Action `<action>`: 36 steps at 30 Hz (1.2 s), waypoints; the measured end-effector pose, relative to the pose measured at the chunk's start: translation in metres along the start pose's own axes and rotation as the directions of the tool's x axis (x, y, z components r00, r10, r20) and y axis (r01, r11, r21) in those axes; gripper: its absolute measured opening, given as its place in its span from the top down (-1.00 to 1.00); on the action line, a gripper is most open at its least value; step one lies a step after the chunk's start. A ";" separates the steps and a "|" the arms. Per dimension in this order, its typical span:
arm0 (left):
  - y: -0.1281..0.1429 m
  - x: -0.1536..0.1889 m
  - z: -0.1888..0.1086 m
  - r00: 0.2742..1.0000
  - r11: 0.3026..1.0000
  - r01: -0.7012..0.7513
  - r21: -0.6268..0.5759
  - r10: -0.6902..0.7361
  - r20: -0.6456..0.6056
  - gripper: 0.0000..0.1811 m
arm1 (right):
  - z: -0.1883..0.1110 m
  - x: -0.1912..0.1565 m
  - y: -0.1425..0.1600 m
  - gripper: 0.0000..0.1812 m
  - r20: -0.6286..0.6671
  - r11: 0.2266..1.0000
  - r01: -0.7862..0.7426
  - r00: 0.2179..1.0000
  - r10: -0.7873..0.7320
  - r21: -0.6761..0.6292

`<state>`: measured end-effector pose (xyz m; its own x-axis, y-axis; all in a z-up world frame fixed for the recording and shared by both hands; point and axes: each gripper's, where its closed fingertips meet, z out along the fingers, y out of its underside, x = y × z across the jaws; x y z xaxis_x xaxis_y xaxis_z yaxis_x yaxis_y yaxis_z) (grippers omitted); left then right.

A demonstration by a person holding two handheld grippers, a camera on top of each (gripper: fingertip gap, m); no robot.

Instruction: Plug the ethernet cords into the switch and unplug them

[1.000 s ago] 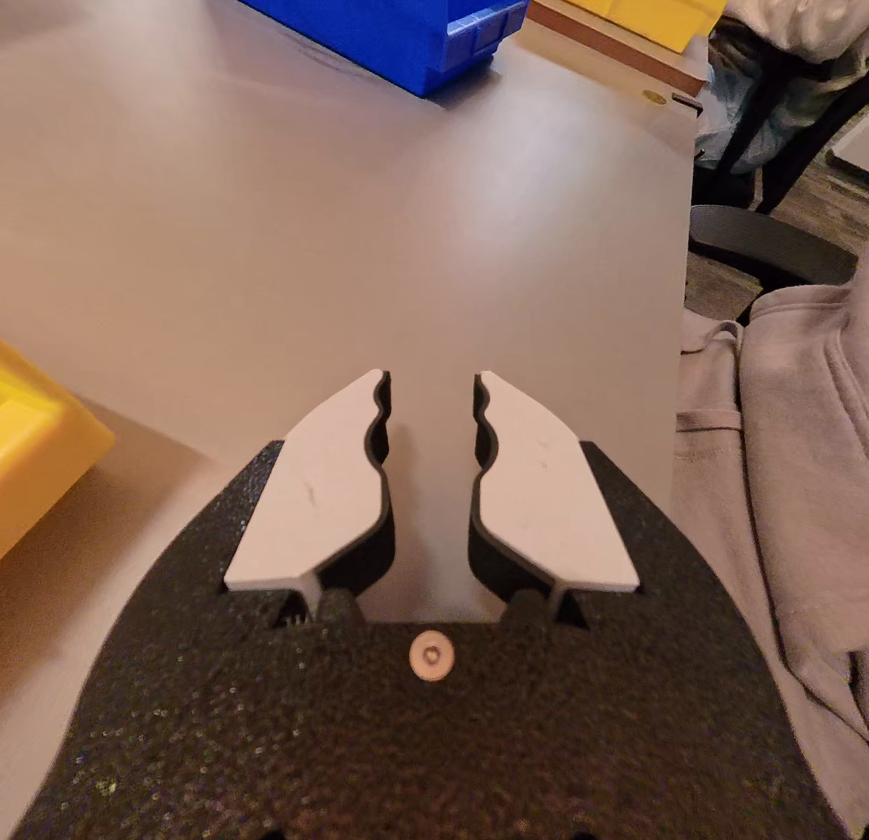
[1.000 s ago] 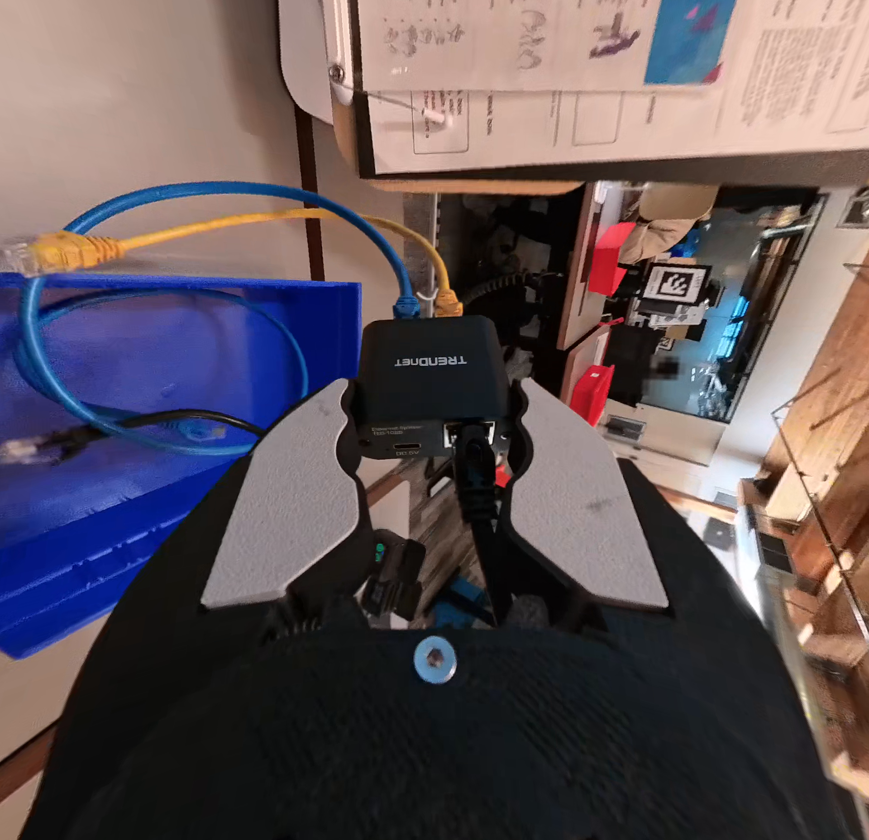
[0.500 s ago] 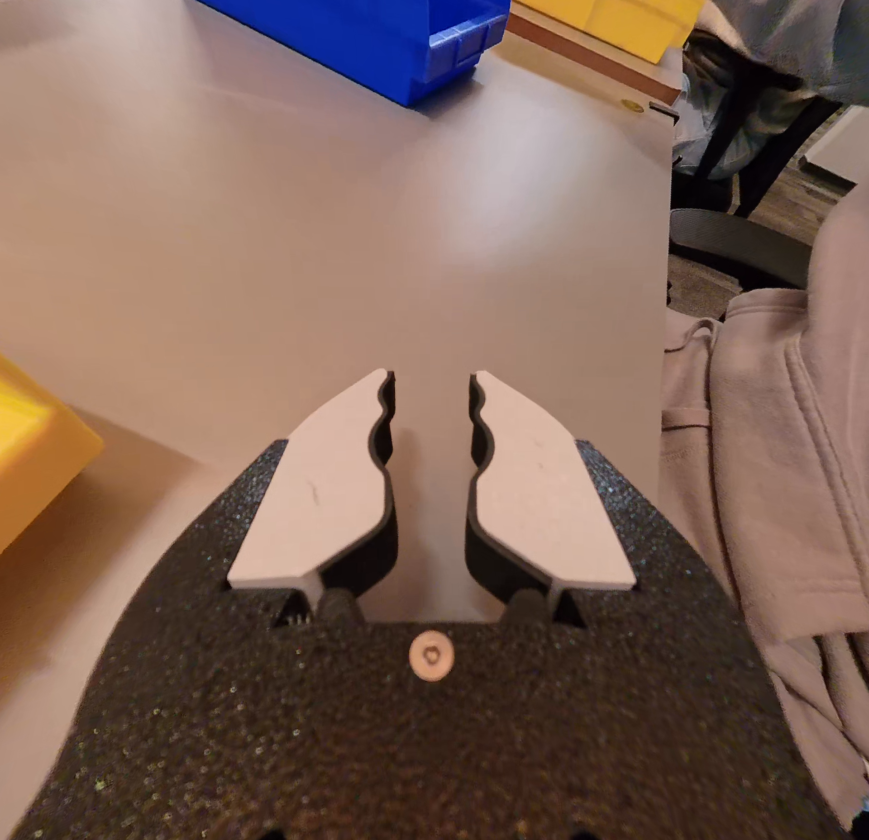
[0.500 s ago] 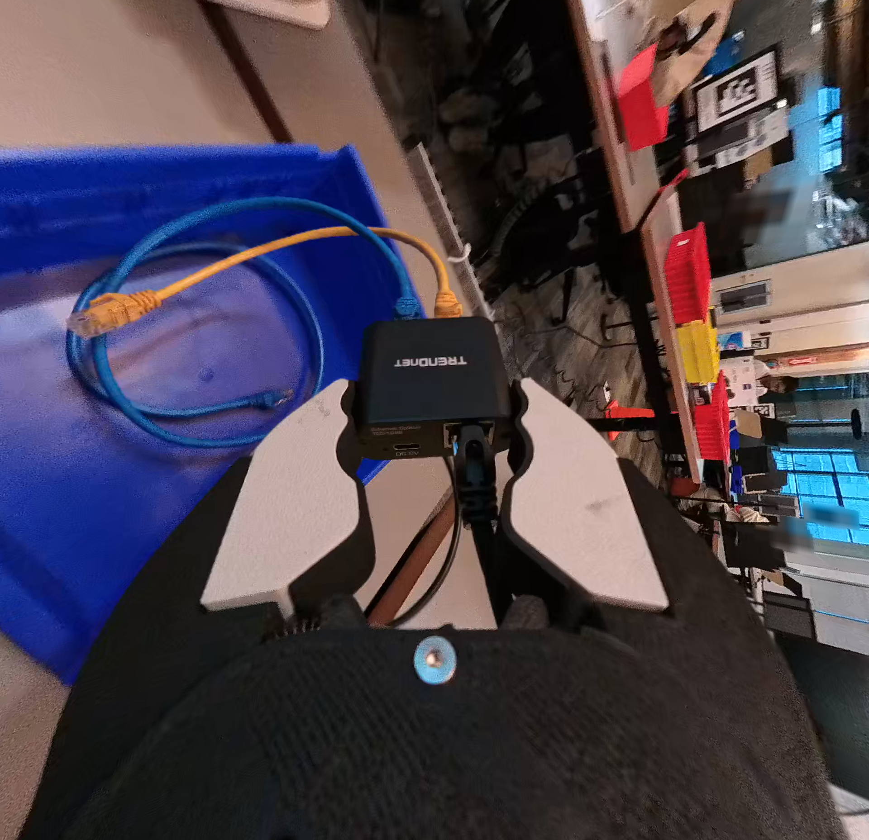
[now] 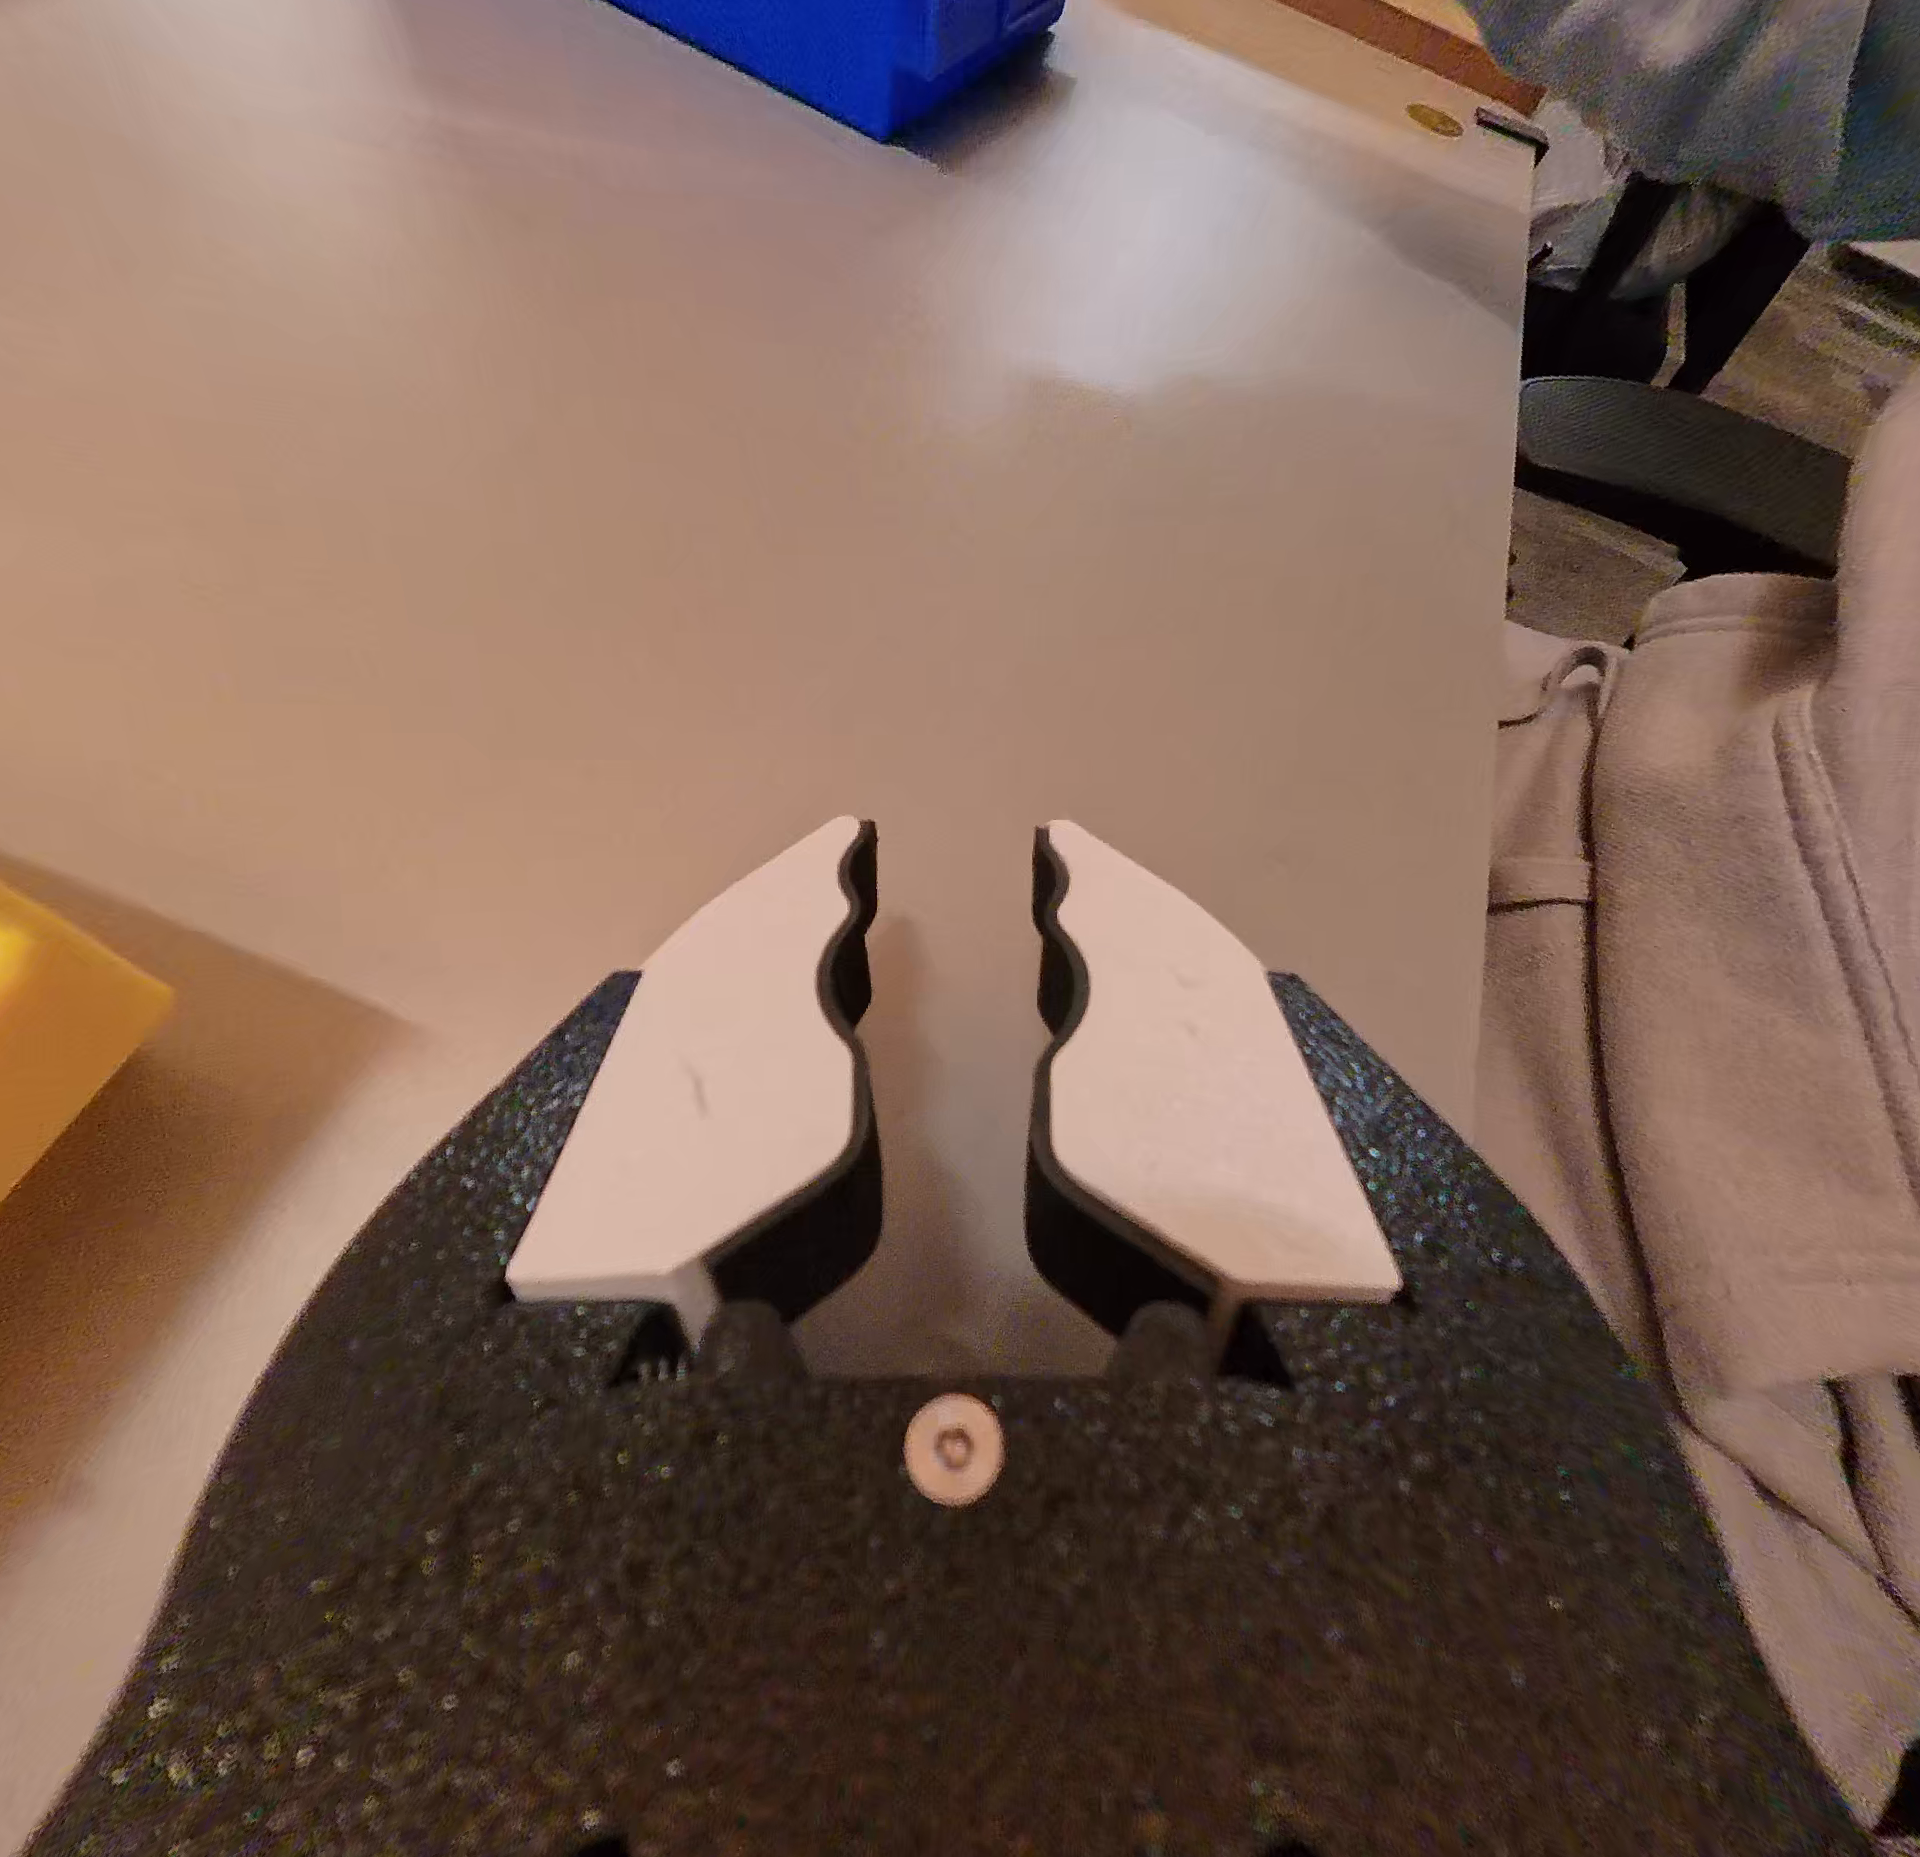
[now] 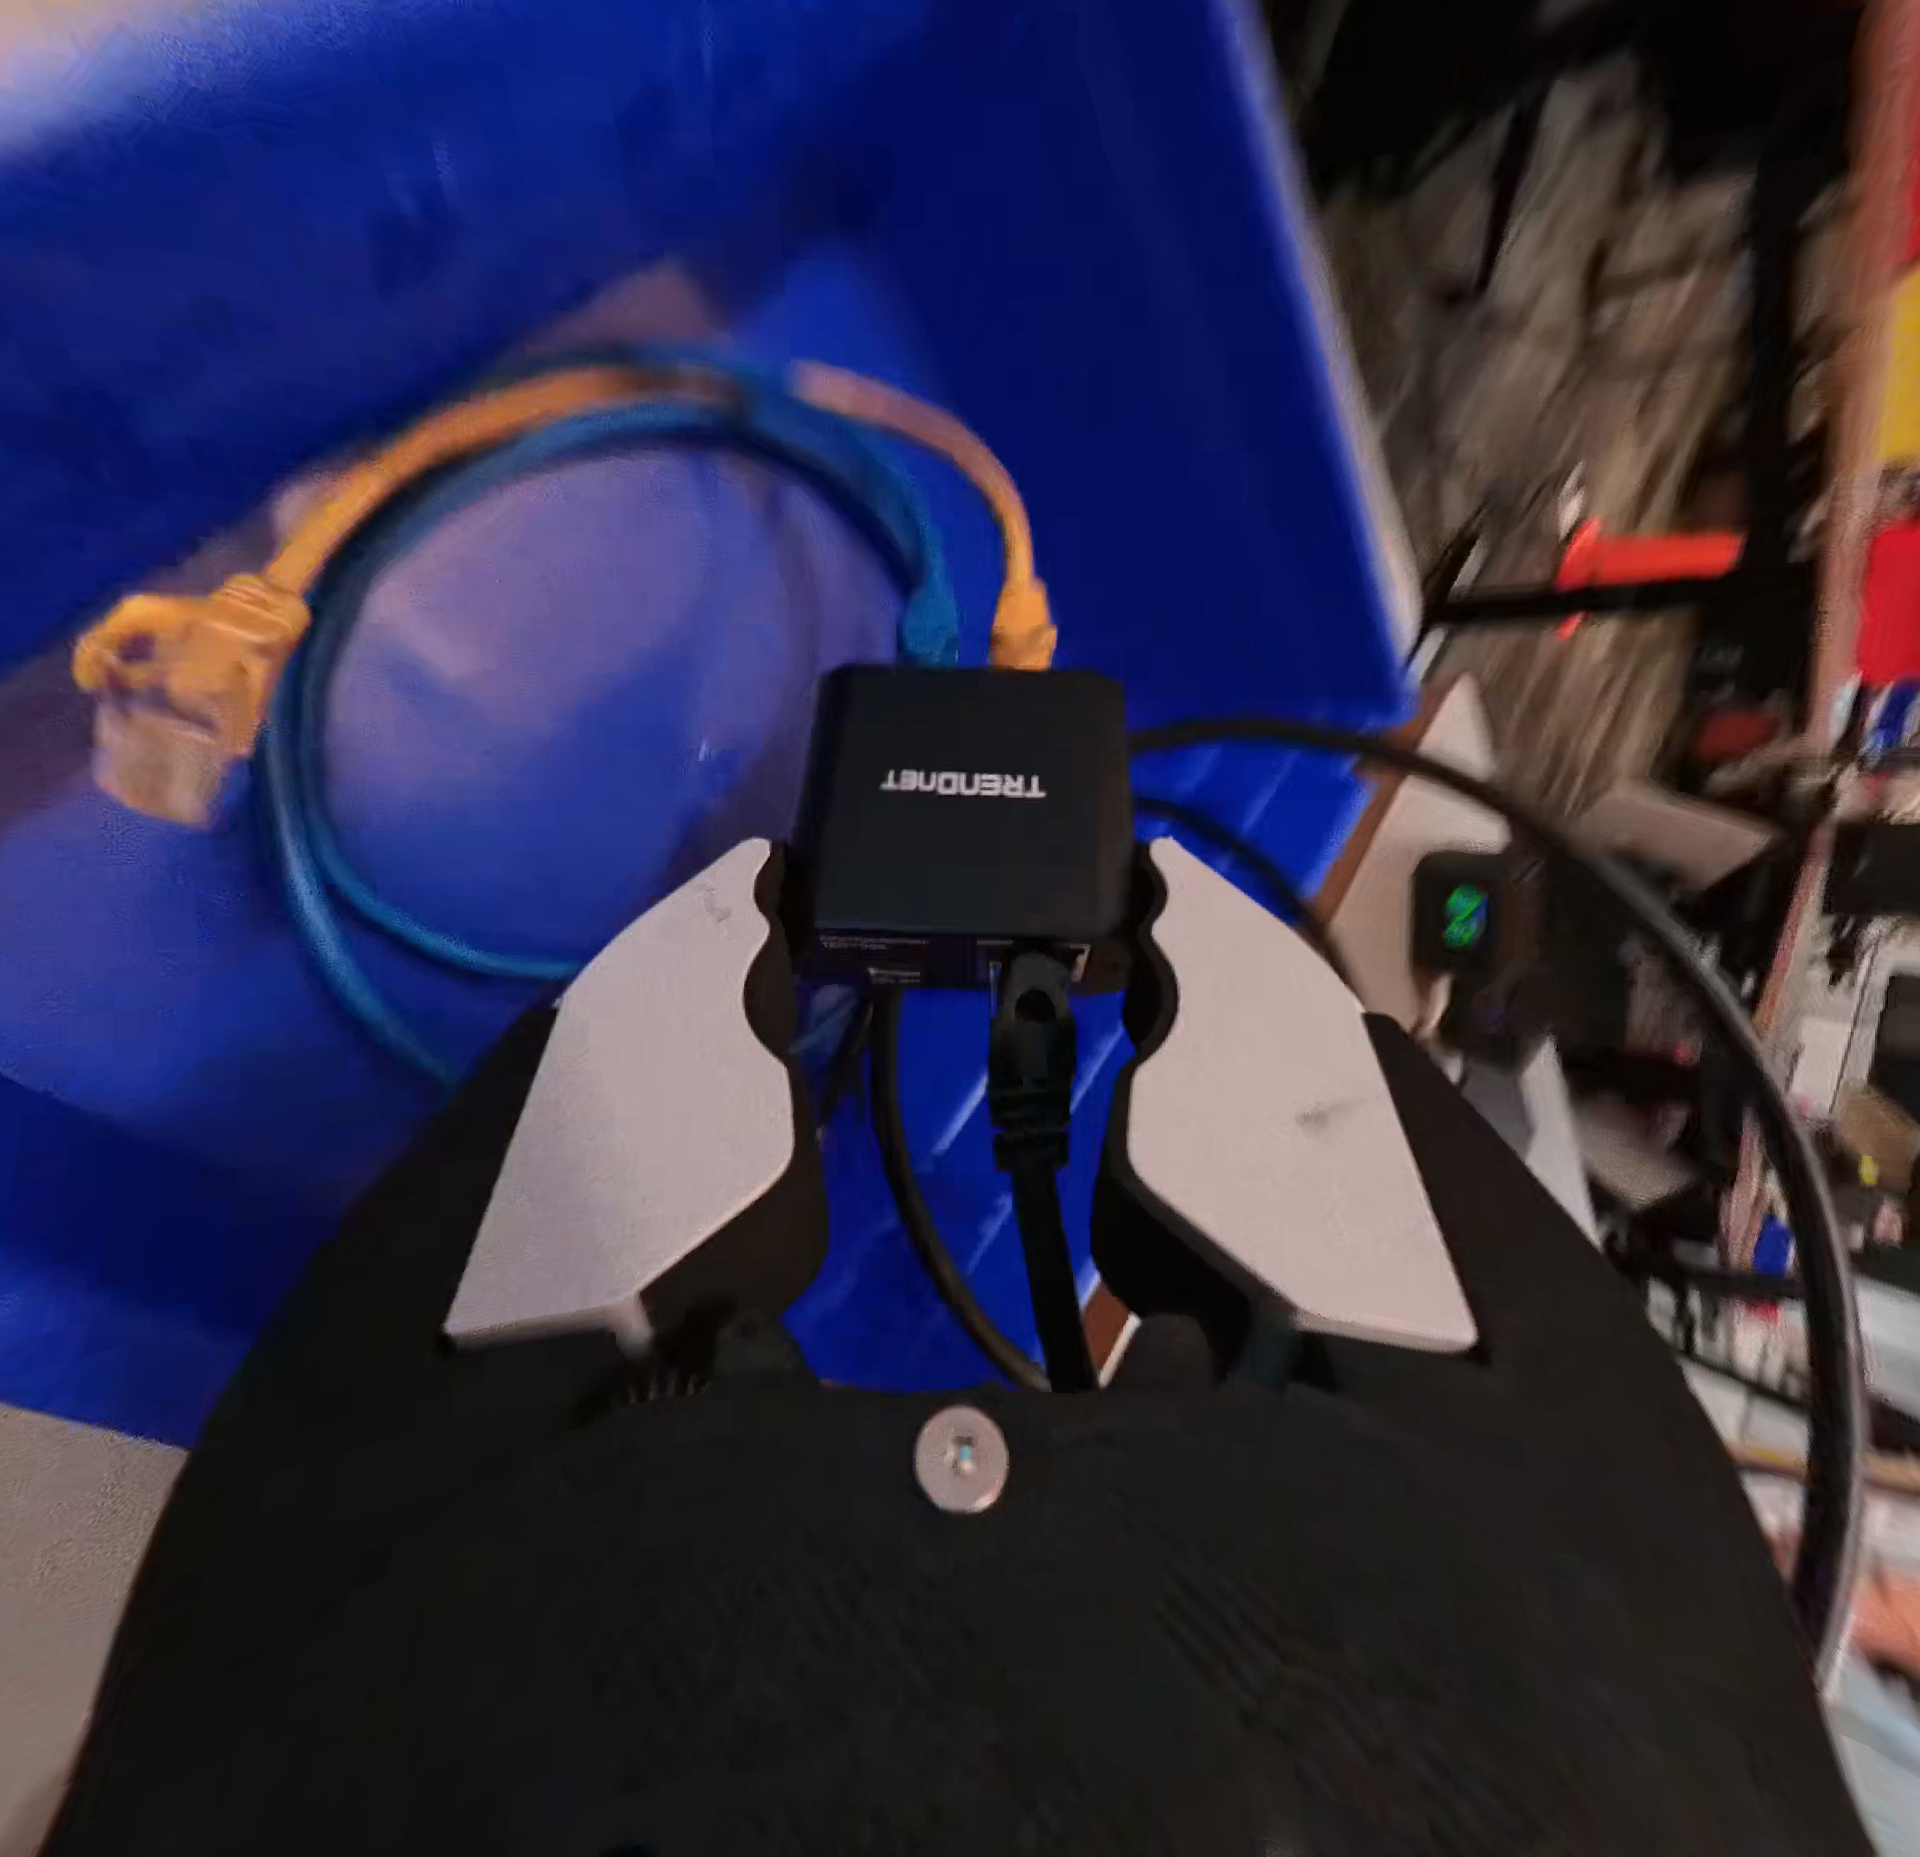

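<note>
In the right wrist view my right gripper (image 6: 961, 857) is shut on a small black switch (image 6: 961, 815) and holds it over a blue bin (image 6: 520, 249). A blue cord (image 6: 343, 934) and a yellow cord (image 6: 935, 436) are plugged into its far side, and their loops hang into the bin. The yellow cord's free plug (image 6: 182, 695) dangles at the left. A black cord (image 6: 1034, 1090) is plugged into the near side and runs back between my fingers. In the left wrist view my left gripper (image 5: 954, 841) is open and empty above the bare grey table (image 5: 623, 508).
The left wrist view shows a blue bin (image 5: 831, 20) at the table's far edge, a yellow bin (image 5: 52, 1059) at the left, and a person's grey sleeve and clothing (image 5: 1714, 976) past the table's right edge with a chair (image 5: 1683, 477). Cluttered shelves (image 6: 1662, 872) lie right of the switch. The left gripper's tips are roughly 50 centimeters from the right gripper's.
My right gripper has swung down with the switch, so the cords now hang over the blue bin's inside. My left gripper has drifted slightly forward and its gap has narrowed a little.
</note>
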<state>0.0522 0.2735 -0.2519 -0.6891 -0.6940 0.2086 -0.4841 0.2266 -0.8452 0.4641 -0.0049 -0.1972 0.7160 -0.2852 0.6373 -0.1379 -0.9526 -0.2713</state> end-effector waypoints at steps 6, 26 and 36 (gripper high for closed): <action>0.003 0.002 0.003 1.000 1.000 -0.018 -0.025 0.018 -0.003 0.70 | 0.003 -0.050 0.071 -0.24 0.258 0.945 0.141 0.964 -0.063 -0.295; -0.078 -0.013 0.082 0.981 0.999 -0.029 0.043 0.020 0.195 0.23 | -0.121 -0.059 0.097 0.17 -0.120 0.700 -0.578 0.729 0.674 0.418; -0.235 -0.042 0.246 0.947 0.993 0.104 0.053 -0.115 0.299 -0.09 | -0.097 -0.072 0.125 0.12 -0.101 0.712 -0.618 0.728 0.679 0.332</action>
<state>0.3277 0.0811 -0.1837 -0.4355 -0.8880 0.1474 -0.5234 0.1167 -0.8440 0.3295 -0.1136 -0.2071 0.3582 -0.8646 0.3524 -0.3140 -0.4670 -0.8266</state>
